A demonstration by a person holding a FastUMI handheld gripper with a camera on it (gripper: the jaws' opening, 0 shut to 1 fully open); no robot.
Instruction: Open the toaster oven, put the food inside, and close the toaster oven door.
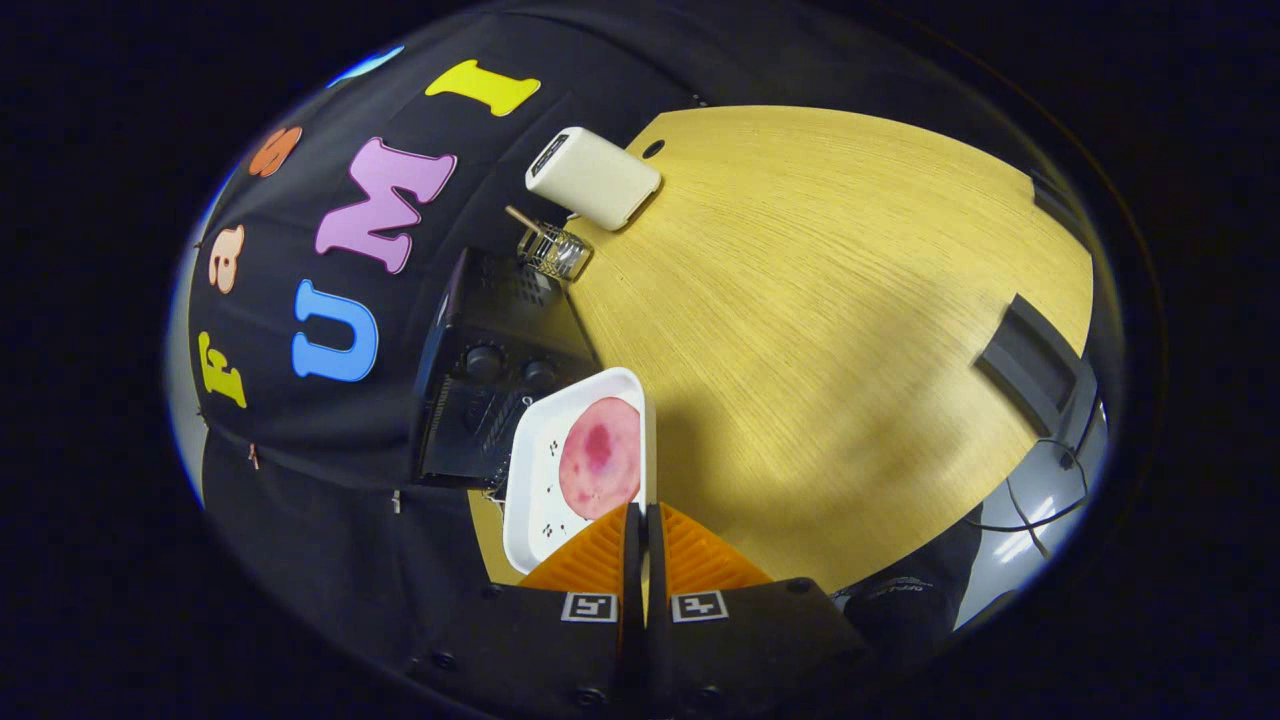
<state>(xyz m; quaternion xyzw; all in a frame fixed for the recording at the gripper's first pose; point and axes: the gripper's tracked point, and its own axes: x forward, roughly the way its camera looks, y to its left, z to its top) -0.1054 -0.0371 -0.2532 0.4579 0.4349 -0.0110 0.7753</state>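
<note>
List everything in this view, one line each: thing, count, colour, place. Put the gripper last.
toaster oven: one, black, on the table's edge by the booth wall, beyond the tray; its two knobs show.
tray: one, white, square, held up just ahead of the fingers, its rim pinched between them.
food: one, a pink round slice with a darker centre, on the tray.
glass jar: one, clear, with a wooden stick in it, on the table beyond the toaster oven.
box: one, cream, rounded, at the table's far edge beyond the jar.
table: one, light wood grain.
black block: one, at the table's edge opposite the oven; what it is I cannot tell.
gripper: one, fingers closed on the tray's rim.
</note>
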